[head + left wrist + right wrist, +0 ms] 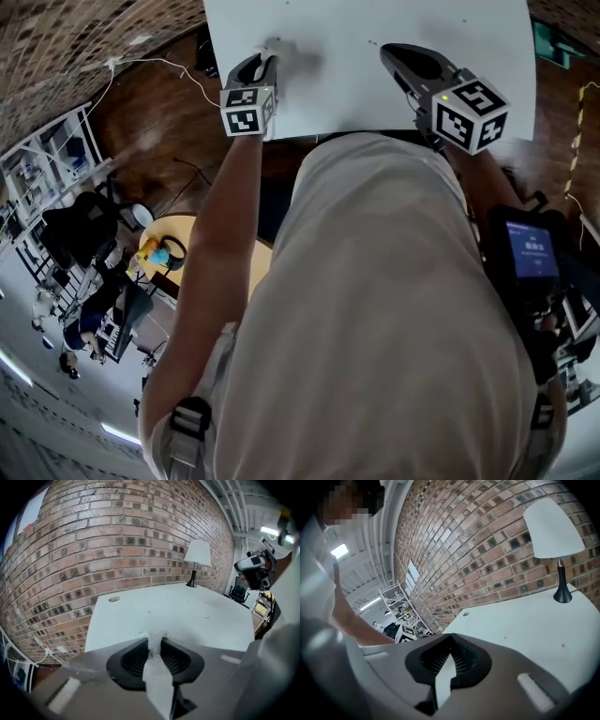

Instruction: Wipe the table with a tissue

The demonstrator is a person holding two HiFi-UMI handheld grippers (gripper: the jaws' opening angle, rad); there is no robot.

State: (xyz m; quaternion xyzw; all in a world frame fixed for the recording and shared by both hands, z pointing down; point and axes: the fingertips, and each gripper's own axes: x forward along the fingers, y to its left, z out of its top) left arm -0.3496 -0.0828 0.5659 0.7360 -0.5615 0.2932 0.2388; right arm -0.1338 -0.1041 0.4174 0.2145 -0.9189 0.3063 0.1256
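Note:
A crumpled white tissue (151,638) is pinched between the jaws of my left gripper (153,641), which is shut on it. In the head view the left gripper (265,62) hangs over the near left part of the white table (356,89), with the tissue (279,49) at its tip, close to the tabletop. My right gripper (401,54) is over the near right part of the table. In the right gripper view its jaws (451,638) meet with nothing between them. The person's torso hides the table's near edge.
A white-shaded lamp (197,559) (555,531) stands at the table's far corner by the brick wall (117,536). A round cable hole (114,599) sits near the table's far edge. A round wooden side table (192,232) and cables lie on the floor at left.

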